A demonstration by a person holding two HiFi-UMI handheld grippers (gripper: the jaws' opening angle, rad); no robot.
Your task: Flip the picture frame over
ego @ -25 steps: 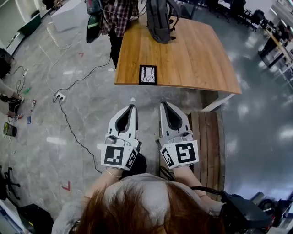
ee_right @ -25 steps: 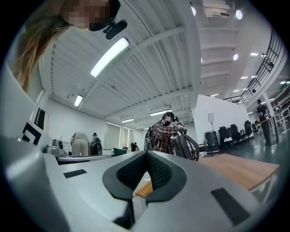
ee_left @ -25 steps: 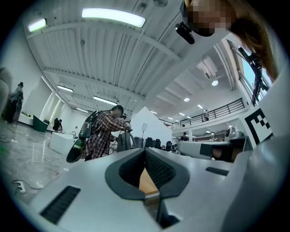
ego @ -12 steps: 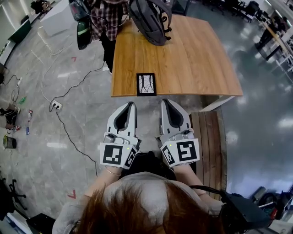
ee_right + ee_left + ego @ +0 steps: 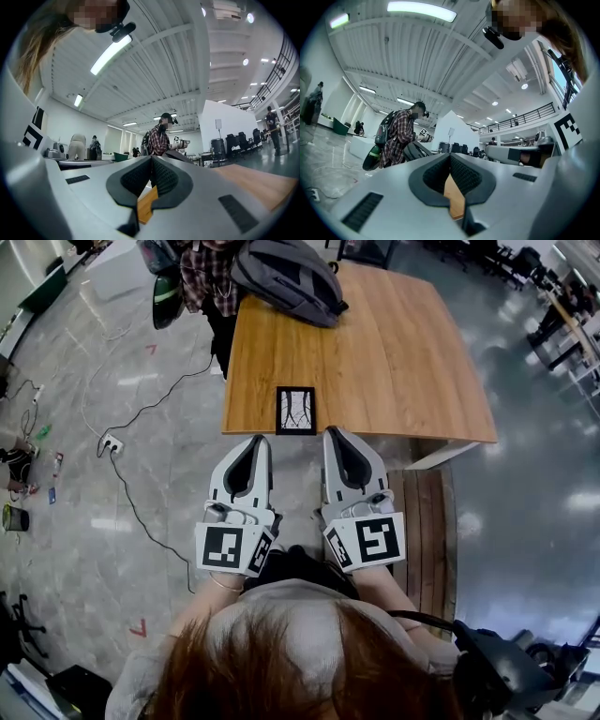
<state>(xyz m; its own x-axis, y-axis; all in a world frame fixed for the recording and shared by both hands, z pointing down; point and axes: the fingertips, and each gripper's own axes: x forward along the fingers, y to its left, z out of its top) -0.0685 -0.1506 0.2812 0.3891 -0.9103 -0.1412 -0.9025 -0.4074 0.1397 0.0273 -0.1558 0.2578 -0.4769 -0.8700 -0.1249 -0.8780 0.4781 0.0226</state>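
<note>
The picture frame point(image 5: 295, 410) is black-edged, lies flat with its pale branch picture up, and sits at the near edge of the wooden table point(image 5: 394, 352). In the head view my left gripper point(image 5: 260, 440) and right gripper point(image 5: 334, 432) are held side by side, just short of that edge. The left one points a little to the frame's left, the right one a little to its right. Both are shut with nothing between the pads. In the left gripper view, my left gripper point(image 5: 450, 155) shows closed jaws over a strip of table; in the right gripper view, my right gripper point(image 5: 151, 159) shows the same.
A grey backpack point(image 5: 286, 282) lies on the table's far left part, with a person in a plaid shirt point(image 5: 202, 263) standing beside it. A cable and power strip point(image 5: 111, 442) lie on the floor at left. A low wooden bench point(image 5: 427, 521) stands at my right.
Both grippers have moved forward together toward the table. The frame and the table edge now lie just ahead of the fingertips. Both jaws have stayed shut.
</note>
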